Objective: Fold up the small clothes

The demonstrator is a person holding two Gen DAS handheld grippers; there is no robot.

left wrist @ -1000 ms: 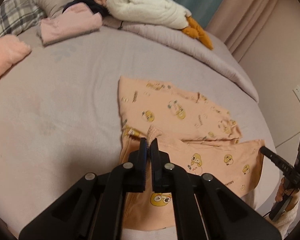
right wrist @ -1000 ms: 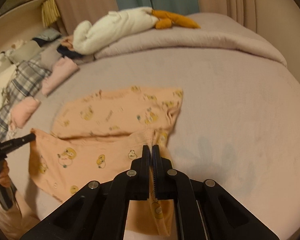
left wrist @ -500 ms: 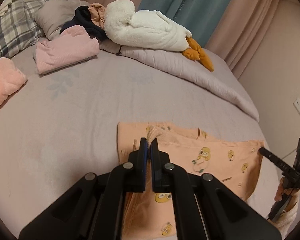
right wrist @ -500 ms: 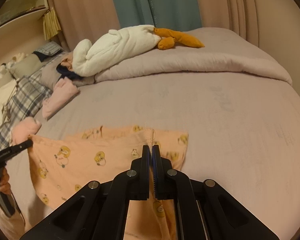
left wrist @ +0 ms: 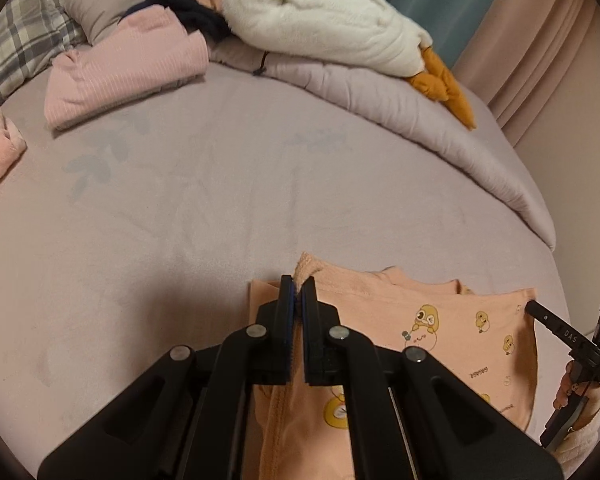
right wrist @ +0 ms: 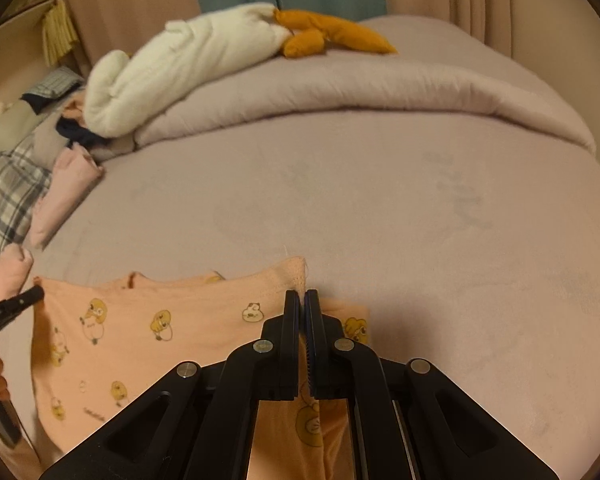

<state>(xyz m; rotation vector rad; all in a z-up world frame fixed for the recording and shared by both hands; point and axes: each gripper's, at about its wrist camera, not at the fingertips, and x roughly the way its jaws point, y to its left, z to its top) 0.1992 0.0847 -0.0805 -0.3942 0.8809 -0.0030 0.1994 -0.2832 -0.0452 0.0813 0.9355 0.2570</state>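
Far left we see a folded pink garment (left wrist: 128, 68) at the bed's (left wrist: 220, 184) edge, well apart from our work. Our left gripper (left wrist: 299, 292) is pressed together, pinching one upper corner of the peach duck-print garment (left wrist: 440, 328); our right gripper (right wrist: 302, 300) pinches the other corner. The cloth's top edge is stretched between them. Beyond lies wide bare sheet, up to the rolled duvet (right wrist: 360, 88) and white plush duck (left wrist: 324, 28).

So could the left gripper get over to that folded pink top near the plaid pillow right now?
Probably not yet. The bed between the left gripper and the folded pink top lies bare, but the jaws are shut on the peach garment, which needs releasing first.
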